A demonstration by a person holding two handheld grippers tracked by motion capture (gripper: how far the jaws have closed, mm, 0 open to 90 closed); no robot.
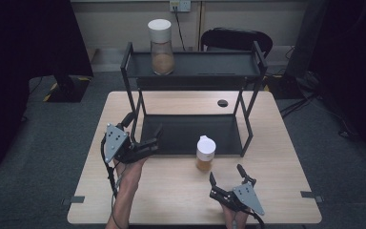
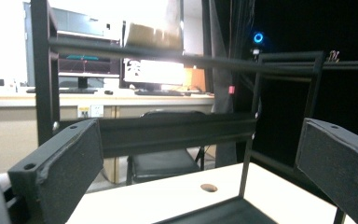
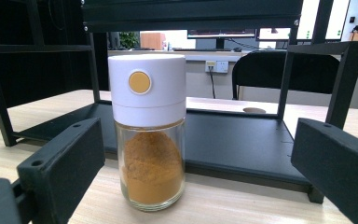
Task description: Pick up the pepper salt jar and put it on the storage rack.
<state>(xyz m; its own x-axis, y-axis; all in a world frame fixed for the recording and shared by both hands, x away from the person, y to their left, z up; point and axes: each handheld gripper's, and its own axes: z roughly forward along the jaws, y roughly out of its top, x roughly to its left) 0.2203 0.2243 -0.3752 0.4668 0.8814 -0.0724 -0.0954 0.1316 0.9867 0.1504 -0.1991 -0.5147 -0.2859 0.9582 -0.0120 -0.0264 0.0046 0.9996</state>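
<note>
Glass spice jar (image 3: 147,133) stands upright on the tabletop (image 1: 171,191) just in front of the black rack (image 1: 193,71), so I keep my right tongs (image 1: 226,179) wide and aimed at it, while my left tongs (image 1: 147,140), also wide, wait at the rack's lower shelf.

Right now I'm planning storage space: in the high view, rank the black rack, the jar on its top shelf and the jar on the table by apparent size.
1. Black rack
2. Top-shelf jar
3. Table jar
</note>
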